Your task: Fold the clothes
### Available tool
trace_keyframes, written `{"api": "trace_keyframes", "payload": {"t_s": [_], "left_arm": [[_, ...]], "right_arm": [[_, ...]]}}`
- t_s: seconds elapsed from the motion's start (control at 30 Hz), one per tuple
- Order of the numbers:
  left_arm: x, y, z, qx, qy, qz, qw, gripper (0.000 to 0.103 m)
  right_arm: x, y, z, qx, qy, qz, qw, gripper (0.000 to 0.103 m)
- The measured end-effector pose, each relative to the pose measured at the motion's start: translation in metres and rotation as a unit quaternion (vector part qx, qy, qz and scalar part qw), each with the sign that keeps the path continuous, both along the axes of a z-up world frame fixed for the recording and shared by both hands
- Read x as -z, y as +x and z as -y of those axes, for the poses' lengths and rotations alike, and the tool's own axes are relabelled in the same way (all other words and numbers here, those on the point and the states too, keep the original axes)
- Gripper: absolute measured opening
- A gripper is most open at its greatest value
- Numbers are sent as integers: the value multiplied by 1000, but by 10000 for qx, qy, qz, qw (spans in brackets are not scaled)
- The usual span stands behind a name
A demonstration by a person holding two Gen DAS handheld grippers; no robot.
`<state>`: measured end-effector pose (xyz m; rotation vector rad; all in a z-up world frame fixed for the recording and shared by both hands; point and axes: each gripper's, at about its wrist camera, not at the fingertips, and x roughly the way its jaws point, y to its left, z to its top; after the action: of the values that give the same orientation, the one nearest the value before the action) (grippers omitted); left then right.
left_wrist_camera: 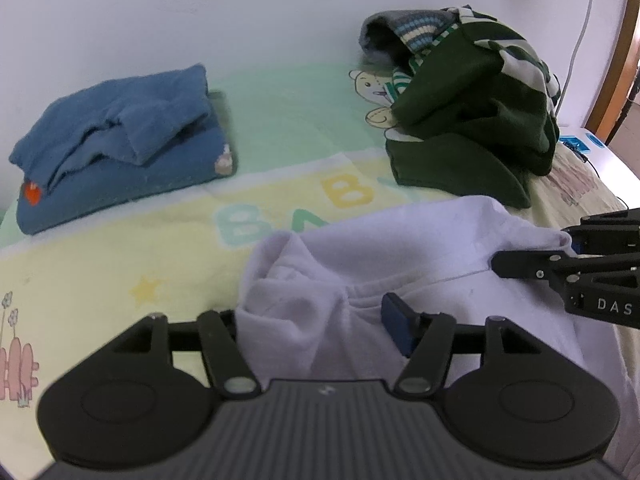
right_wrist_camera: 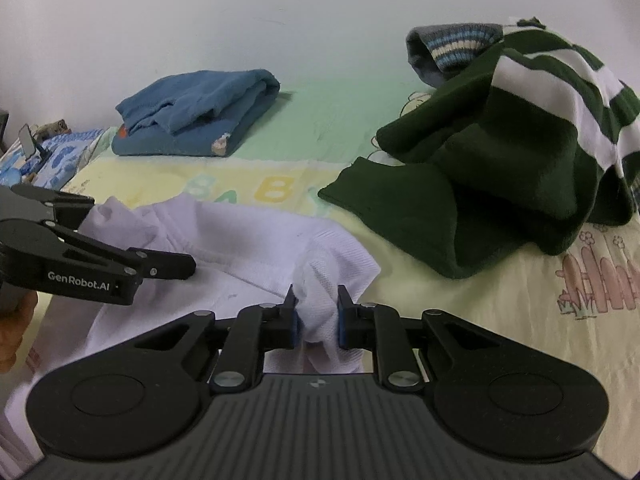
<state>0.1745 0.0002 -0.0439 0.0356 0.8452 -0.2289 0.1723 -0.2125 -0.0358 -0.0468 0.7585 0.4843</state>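
Right now your right gripper (right_wrist_camera: pixel 317 314) is clamped on a bunched fold of the white garment (right_wrist_camera: pixel 248 248), which lies crumpled at the near edge of the bed on a pastel baby-print blanket (right_wrist_camera: pixel 460 320). Your left gripper (left_wrist_camera: pixel 316 320) stands with its jaws apart; cloth sits between them, but the one blue pad (left_wrist_camera: pixel 394 326) you can see is not pressing on it.

What could go wrong: with only one side gripped, any lift or pull from the right would likely drag the garment into a twist rather than a flat fold — and the bunched pinch may hold several layers at once. The dark green striped sweater (right_wrist_camera: pixel 520 152) lies near on the right, so a wide sweep could snag it.

The right wrist view shows the clamp on the cloth plainly, part of a hand (right_wrist_camera: pixel 16 332) holding the left tool, and clutter past the bed's left edge. The left wrist view alone shows the left jaws open over the cloth and a white cable (left_wrist_camera: pixel 576 44) on the wall. Both show a folded blue garment (left_wrist_camera: pixel 120 144) set well apart at the back.
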Motion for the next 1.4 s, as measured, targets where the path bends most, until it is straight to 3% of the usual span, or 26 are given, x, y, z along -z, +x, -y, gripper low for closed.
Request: {"api": "trace_keyframes", "payload": {"t_s": [0.1, 0.2, 0.67, 0.8, 0.93, 0.97, 1.03, 1.1, 1.23, 1.3, 1.4], "left_arm": [[0, 0, -1, -34, -21, -9, 10000, 63], [-1, -1, -3, -92, -9, 3, 10000, 45], [-4, -1, -10, -182, -44, -108, 9998, 35], [-4, -1, -12, -172, 7, -101, 9998, 45], [-4, -2, -14, -163, 17, -78, 9998, 48], [-4, -2, -14, -158, 4, -80, 9998, 48], [-3, -2, -14, -85, -78, -100, 9999, 60], [-3, -2, -15, -64, -127, -108, 9998, 67], [-1, -3, -7, -1, 46, -69, 10000, 69], [0, -3, -7, 10, 64, -54, 10000, 69], [-1, -2, -8, -33, 64, -59, 10000, 68]], "right_arm": [[0, 0, 0, 20, 15, -17, 10000, 16], [-1, 1, 0, 55, 19, -52, 10000, 15], [-2, 8, 2, 106, 84, -221, 9997, 14], [-2, 9, 6, 162, 140, -215, 9995, 16], [-7, 7, 14, 301, 205, -109, 9993, 33], [-9, 6, 17, 280, 320, -151, 9990, 33], [-12, 6, 23, 214, 578, -265, 9977, 34], [-14, 7, 24, 139, 689, -339, 9969, 38], [-9, 8, 17, 14, 575, -394, 9976, 41], [-4, 10, 14, 26, 590, -463, 9972, 39], [-1, 9, 12, 81, 511, -386, 9979, 22]]}}
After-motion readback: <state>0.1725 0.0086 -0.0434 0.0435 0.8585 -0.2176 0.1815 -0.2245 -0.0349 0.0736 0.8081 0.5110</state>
